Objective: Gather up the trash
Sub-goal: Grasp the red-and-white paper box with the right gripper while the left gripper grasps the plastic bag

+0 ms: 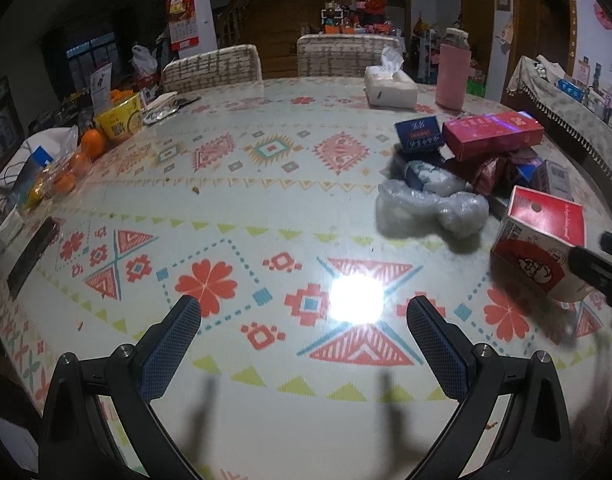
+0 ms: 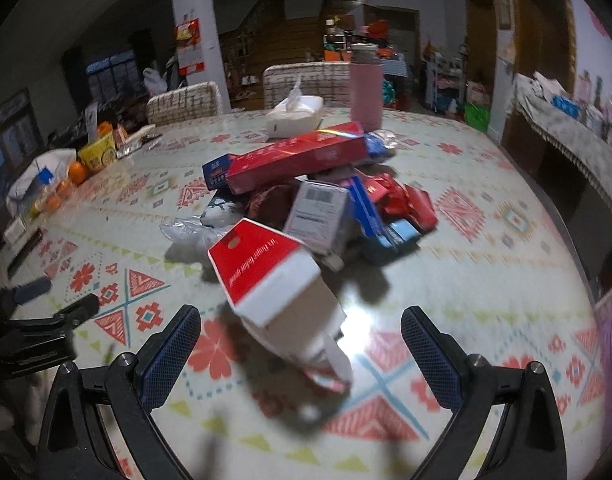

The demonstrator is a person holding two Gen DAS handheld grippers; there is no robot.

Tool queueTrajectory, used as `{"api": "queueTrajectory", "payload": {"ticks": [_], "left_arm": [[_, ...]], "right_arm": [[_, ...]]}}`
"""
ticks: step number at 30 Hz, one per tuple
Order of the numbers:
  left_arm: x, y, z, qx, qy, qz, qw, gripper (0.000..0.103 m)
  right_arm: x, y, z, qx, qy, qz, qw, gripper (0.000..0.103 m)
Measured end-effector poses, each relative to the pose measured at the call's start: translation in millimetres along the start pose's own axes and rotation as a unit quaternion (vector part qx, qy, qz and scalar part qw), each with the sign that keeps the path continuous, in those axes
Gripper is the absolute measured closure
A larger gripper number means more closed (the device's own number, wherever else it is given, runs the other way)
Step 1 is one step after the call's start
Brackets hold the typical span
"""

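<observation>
1. Your nearest piece of trash is the red-and-white carton (image 2: 274,280), tipped on its side on the worktop (image 2: 485,280) at the near edge of the trash pile (image 2: 325,200). In the right wrist view it lies just ahead of your right gripper (image 2: 301,325), between the spread fingers but not clasped by them.
2. The left wrist view shows the same carton (image 1: 539,240) off to the right, with your right gripper (image 1: 601,268) dark and partly cut off at the frame edge beside it.
3. Your left gripper (image 1: 304,314) is spread wide and carries nothing; only bare patterned cloth and a lamp glare lie between its fingers.
4. Only the right view shows the pile's far side: a long red box (image 2: 298,158) across the top, a grey barcode box (image 2: 319,214) and blue packets under it. Crumpled clear plastic (image 1: 429,210) lies on the pile's left.
5. Behind stand a tissue box (image 1: 389,86) and a pink bottle (image 1: 453,74).
6. At the far left a yellow bowl (image 1: 118,118) sits by loose oranges (image 1: 93,142); its contents cannot be made out.
</observation>
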State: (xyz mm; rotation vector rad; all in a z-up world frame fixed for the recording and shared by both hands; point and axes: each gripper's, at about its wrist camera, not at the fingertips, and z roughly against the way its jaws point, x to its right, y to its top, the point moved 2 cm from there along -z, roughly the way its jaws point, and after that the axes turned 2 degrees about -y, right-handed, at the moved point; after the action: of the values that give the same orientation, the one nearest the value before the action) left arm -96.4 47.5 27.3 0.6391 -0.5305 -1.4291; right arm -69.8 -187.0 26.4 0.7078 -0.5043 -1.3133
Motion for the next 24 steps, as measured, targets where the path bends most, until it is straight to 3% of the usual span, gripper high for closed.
{"api": "queueTrajectory", "payload": {"ticks": [5,7,9,17,24], "left_arm": [[7.7,9.9,0.6,0.011,-0.027,-0.019,0.9994,0.001],[12.4,15.0,0.8,0.019,-0.035,-0.03,0.9988,0.0],[18.7,21.1,-0.2,0.026,-0.04,-0.044,0.9979,0.0],[43.9,50.4,-20.0,0.035,-0.056,-0.108,0.992,0.0],[70.1,67.6,-59.4,0.011,-0.127,-0.175,0.9763,0.0]], "right_arm": [[-14.4,8.0,-18.3,-0.01,0.009,0.031,0.999,0.014],[-18.9,8.7,-26.5,-0.019,0.016,0.042,0.999,0.035],[-19.9,8.4,-31.9,-0.029,0.031,0.039,0.998,0.046],[-8.4,3.1,-19.8,-0.024,0.082,0.001,0.996,0.053],[14.0,-3.9,1.1,-0.014,0.09,-0.031,0.995,0.053]]}}
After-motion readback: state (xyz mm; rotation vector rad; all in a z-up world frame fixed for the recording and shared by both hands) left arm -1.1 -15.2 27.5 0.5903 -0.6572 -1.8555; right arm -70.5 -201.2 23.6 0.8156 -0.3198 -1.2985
